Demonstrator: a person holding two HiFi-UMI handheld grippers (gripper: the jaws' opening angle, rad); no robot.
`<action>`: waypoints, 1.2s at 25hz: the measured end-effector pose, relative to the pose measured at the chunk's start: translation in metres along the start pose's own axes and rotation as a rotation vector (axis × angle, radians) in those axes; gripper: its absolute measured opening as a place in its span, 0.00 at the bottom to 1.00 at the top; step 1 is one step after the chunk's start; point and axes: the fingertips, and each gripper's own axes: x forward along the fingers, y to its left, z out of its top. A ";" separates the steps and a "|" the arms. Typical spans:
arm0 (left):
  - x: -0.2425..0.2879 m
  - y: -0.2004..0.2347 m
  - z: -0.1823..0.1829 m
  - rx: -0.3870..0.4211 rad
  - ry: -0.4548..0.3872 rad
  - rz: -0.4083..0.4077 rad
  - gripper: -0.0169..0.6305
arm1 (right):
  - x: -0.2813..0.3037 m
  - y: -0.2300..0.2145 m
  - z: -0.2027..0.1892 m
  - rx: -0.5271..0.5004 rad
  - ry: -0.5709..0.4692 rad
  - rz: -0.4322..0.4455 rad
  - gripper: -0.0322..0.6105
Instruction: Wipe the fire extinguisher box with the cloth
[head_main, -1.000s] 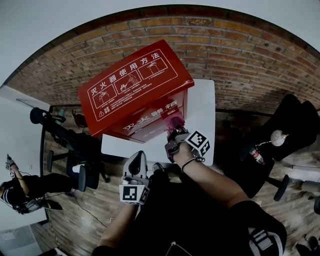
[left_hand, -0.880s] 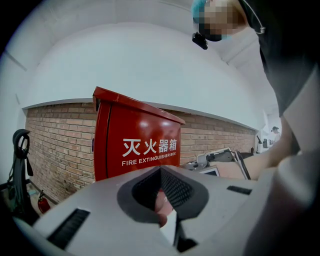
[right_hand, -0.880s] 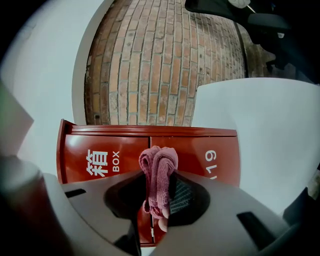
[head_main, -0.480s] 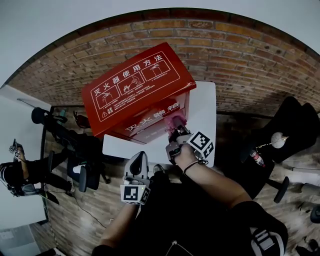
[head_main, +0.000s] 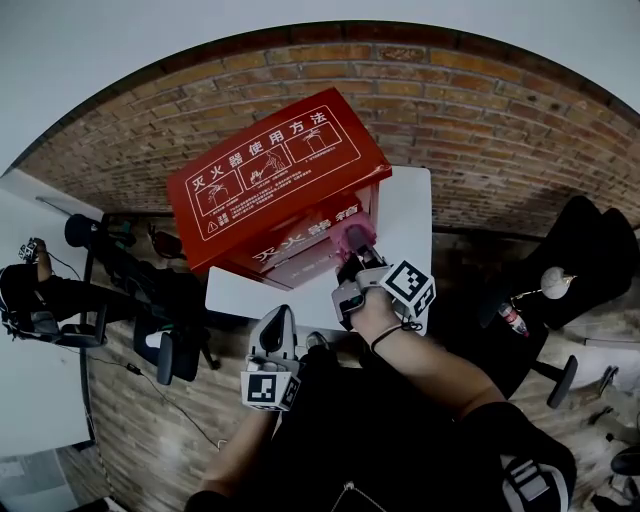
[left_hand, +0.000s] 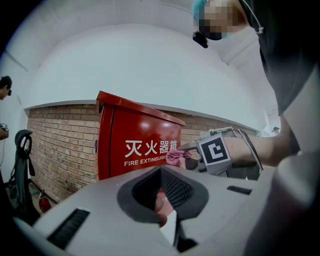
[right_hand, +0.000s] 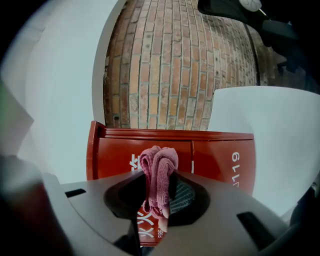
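Protruding from the right claw (right_hand: 156, 199), pink cloth (right_hand: 159, 164) near fire extinguisher box (right_hand: 216, 159).

On my head view the fire extinguisher box (head_main: 275, 175) covers much of the table (head_main: 405, 215), and the fine print under the lid's diagrams is too small for me to read. In the right gripper view, the cloth (right_hand: 159, 172) and the right gripper (right_hand: 158, 197) hide the box's lower front and some lettering. The left gripper (left_hand: 163, 210) hides the box's base in its own view.
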 end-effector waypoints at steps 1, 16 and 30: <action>-0.001 0.000 0.001 -0.007 0.002 0.006 0.07 | -0.001 0.005 0.000 0.003 0.000 0.005 0.21; -0.005 -0.001 0.000 -0.023 -0.032 0.015 0.07 | -0.012 0.077 0.001 -0.005 0.011 0.089 0.21; -0.007 0.002 0.001 -0.024 -0.045 0.030 0.07 | -0.017 0.113 0.001 -0.019 0.028 0.157 0.21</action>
